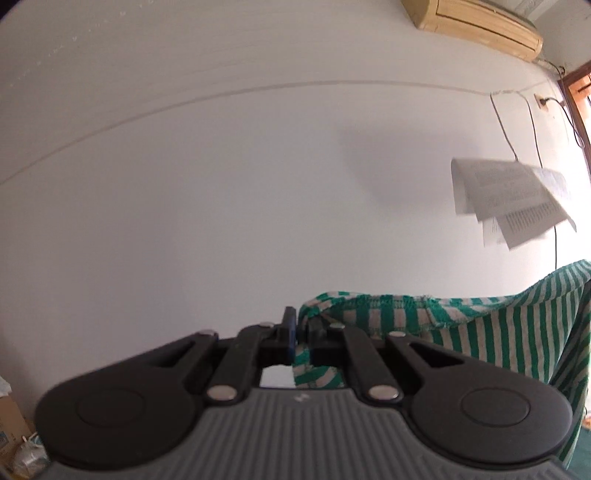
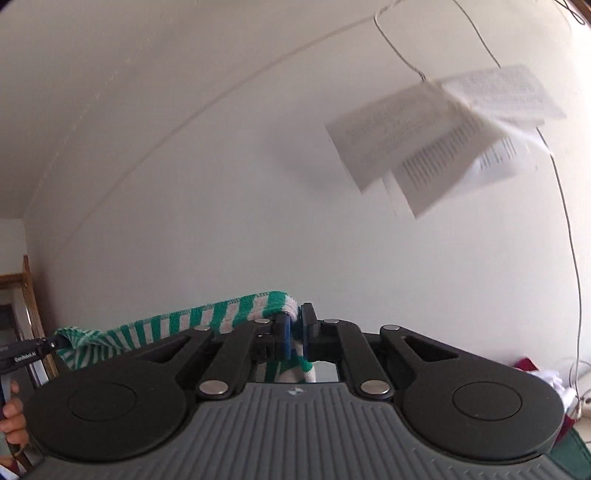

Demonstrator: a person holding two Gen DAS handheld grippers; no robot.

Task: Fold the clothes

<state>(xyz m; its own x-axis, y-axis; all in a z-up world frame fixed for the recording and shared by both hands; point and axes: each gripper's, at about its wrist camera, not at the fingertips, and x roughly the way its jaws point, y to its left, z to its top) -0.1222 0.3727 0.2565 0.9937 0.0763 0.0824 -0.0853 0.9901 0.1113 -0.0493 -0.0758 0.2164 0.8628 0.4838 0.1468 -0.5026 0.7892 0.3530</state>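
A green-and-white striped garment [image 1: 480, 325] hangs in the air between both grippers, raised in front of a white wall. My left gripper [image 1: 302, 332] is shut on one end of its hemmed edge, and the cloth stretches away to the right. In the right wrist view my right gripper [image 2: 294, 332] is shut on the other end of the striped garment [image 2: 177, 328], whose edge runs left to the left gripper [image 2: 29, 352], held by a person's hand [image 2: 13, 417]. The lower part of the garment is hidden behind the gripper bodies.
Sheets of printed paper [image 1: 513, 199] hang from a wire on the wall [image 2: 443, 136]. An air conditioner [image 1: 476, 26] sits top right. A cardboard box [image 1: 11, 421] is at the lower left, a wooden frame [image 2: 33, 314] at the left, and loose clothes [image 2: 546, 380] at the lower right.
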